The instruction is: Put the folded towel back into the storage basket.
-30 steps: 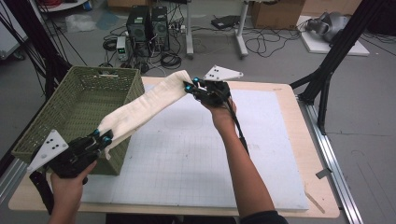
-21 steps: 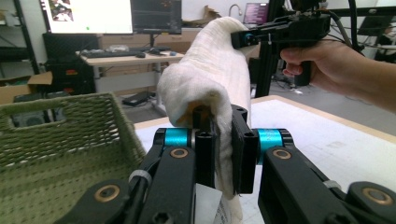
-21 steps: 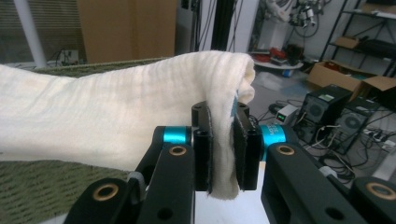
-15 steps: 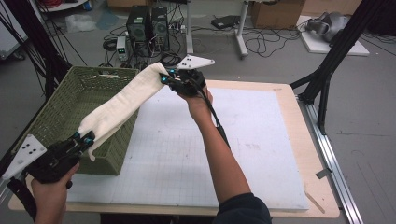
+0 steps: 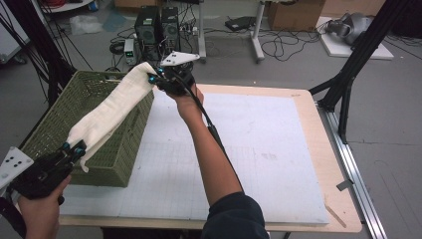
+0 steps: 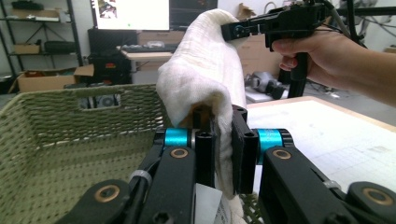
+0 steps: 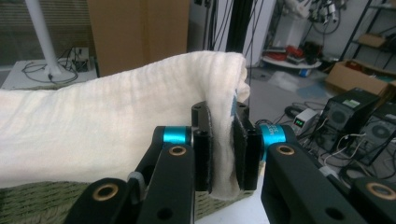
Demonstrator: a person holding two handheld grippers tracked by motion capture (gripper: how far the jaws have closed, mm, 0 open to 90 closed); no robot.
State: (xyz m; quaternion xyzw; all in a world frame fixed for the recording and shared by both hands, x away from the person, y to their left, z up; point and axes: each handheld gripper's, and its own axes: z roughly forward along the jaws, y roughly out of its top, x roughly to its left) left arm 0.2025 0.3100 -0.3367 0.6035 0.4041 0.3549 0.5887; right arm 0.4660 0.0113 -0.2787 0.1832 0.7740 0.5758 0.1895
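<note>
Nearest the person, the left gripper (image 5: 74, 149) pinches one end of the cream-white folded cloth towel (image 5: 112, 112), its black jaws pressed together on the fabric just above the near corner of the olive-green woven plastic basket (image 5: 54, 129). From there the towel stretches taut over the basket's right wall, up to the right gripper (image 5: 155, 78), whose jaws clamp the far end over the basket's far corner. The risk I see is that the towel sits along the rim rather than over the basket's hollow. If both grips let go here, part could slide outside onto the white gridded mat (image 5: 249, 149). An uneven release might also leave one end draped over the wall.
</note>
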